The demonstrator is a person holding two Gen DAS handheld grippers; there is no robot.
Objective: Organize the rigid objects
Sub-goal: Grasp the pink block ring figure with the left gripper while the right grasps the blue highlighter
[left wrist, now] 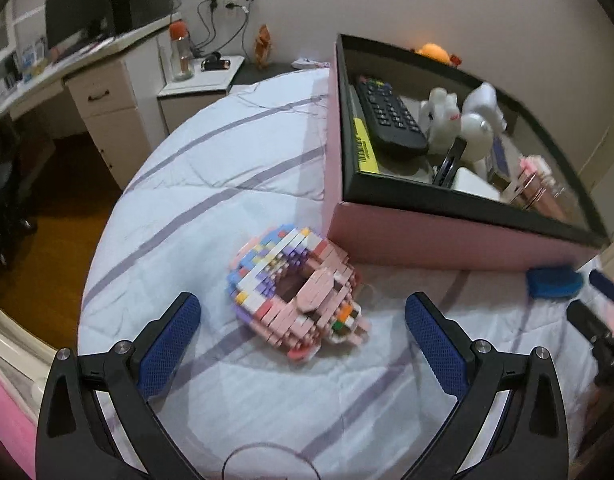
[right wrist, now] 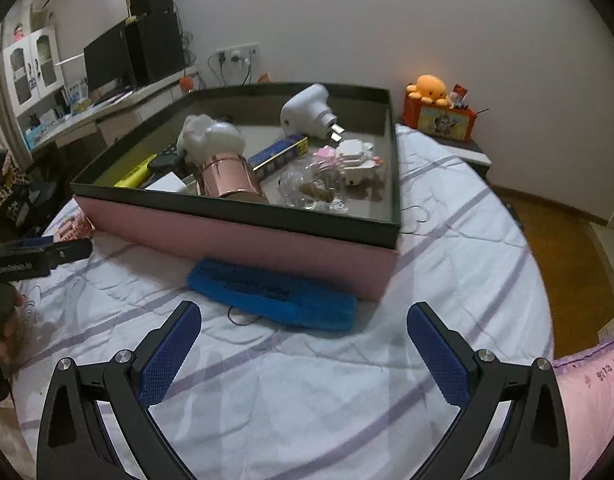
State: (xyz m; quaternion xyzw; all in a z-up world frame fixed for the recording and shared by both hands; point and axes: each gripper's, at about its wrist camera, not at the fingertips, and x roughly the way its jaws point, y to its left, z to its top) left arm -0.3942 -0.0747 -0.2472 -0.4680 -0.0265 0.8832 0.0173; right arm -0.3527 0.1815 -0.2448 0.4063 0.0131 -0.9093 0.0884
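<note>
Plainly, with our left gripper [left wrist: 303, 332] spread wide and empty around the brick-built model [left wrist: 295, 296] lying near the pink box [left wrist: 447, 240], and our right gripper [right wrist: 303, 340] equally wide over the blue case [right wrist: 273, 294], a hard squeeze could crumble the bricks.

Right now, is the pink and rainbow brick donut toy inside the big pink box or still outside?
Outside. The pink and multicoloured brick donut lies on the striped bedsheet, beside the pink box, between the open left gripper's fingers.

White walls [right wrist: 387, 20], wood floor [left wrist: 63, 216] — desk w/ monitor [left wrist: 79, 16], striped bedsheet [left wrist: 211, 184].
</note>
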